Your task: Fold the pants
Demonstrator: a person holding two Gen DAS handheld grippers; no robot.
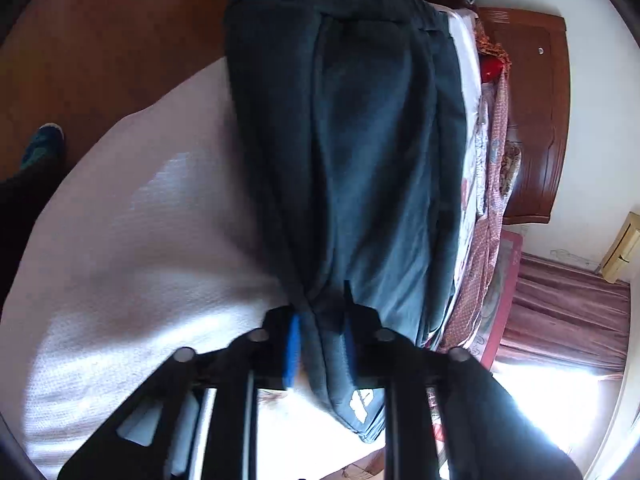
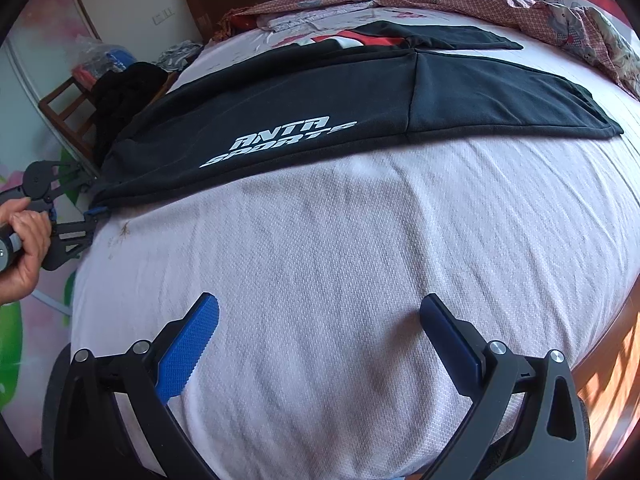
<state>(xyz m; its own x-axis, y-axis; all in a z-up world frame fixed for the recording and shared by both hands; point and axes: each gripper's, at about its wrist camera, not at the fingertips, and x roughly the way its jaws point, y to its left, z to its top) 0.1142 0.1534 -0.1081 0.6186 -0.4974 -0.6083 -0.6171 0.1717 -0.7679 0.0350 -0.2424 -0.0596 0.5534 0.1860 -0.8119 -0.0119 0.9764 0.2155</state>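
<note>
Dark pants lie lengthwise on the white bed sheet. My left gripper is shut on one end of the pants, fabric bunched between its blue pads. In the right wrist view the pants stretch across the bed with white "ANTA SPORTS" lettering, and the left gripper grips their left end at the bed edge, held by a hand. My right gripper is open and empty above bare sheet, well short of the pants.
Another dark garment with red and white lies behind the pants. A patterned quilt is heaped along the far side. A wooden headboard and a chair with clothes stand beside the bed. A foot is on the floor.
</note>
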